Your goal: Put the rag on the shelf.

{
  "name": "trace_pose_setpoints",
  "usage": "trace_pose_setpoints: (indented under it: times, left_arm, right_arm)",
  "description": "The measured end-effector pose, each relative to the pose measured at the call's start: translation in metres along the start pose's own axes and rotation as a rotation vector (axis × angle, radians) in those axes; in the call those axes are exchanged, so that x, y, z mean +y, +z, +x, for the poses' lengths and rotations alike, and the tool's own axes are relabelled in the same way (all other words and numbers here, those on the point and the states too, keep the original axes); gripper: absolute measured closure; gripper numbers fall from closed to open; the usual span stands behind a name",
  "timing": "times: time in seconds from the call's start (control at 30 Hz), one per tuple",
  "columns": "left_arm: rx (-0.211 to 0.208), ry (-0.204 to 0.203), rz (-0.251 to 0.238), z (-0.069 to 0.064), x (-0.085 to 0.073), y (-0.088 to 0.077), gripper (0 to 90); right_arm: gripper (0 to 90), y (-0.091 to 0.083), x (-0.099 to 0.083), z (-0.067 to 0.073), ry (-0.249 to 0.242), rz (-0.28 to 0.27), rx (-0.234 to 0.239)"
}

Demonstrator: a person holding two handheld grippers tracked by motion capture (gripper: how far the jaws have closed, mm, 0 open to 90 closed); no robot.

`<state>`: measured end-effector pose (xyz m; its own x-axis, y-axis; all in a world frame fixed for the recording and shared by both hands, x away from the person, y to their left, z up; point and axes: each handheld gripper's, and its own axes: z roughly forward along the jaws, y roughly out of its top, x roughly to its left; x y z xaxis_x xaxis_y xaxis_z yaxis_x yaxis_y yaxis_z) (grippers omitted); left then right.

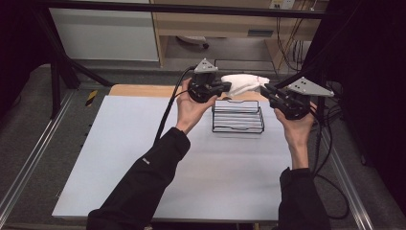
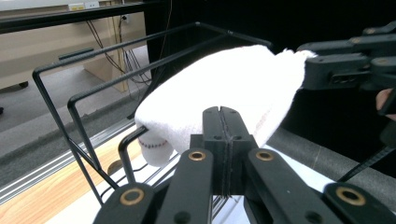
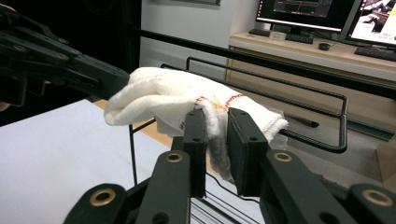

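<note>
A white towel with a red stitched edge hangs stretched between my two grippers, above the far rail of a black wire rack. My left gripper is shut on the towel's left end; in the left gripper view its jaws meet tightly below the towel. My right gripper holds the other end. In the right gripper view the bunched towel fills the gap between its pads. The left gripper shows across the towel there. Rack rails run behind the towel.
The rack stands at the far middle of a white table top, next to a bare wooden strip along the far edge. Black frame bars cross overhead. Cables trail from both grippers. A desk with monitors stands beyond.
</note>
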<state>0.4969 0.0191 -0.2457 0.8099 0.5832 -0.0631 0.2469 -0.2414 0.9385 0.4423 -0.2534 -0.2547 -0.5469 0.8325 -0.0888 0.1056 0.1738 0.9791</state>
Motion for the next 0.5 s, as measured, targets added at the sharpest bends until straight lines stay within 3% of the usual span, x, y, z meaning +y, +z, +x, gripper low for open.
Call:
trace_pose_setpoints:
  times: [0.17, 0.27, 0.33, 0.4, 0.5]
  left_arm:
    - [0.014, 0.014, 0.005, 0.0, -0.003, 0.001, 89.8]
    - [0.023, 0.026, 0.018, -0.001, -0.006, 0.003, 89.8]
    - [0.028, 0.031, 0.019, -0.001, -0.007, 0.004, 89.8]
    - [0.03, 0.03, 0.022, 0.0, -0.009, 0.005, 89.8]
    - [0.034, 0.032, 0.028, 0.0, -0.013, 0.008, 89.8]
  right_arm:
    - [65.7, -0.004, 0.009, 0.003, 0.001, -0.016, 0.0]
    - [66.5, -0.004, 0.015, 0.006, 0.002, -0.025, 0.014]
    - [75.8, -0.004, 0.018, 0.009, 0.01, -0.02, 0.039]
    - [85.2, -0.001, 0.018, 0.01, 0.018, 0.02, 0.04]
    - [90.0, 0.007, 0.009, 0.007, 0.053, 0.079, 0.033]
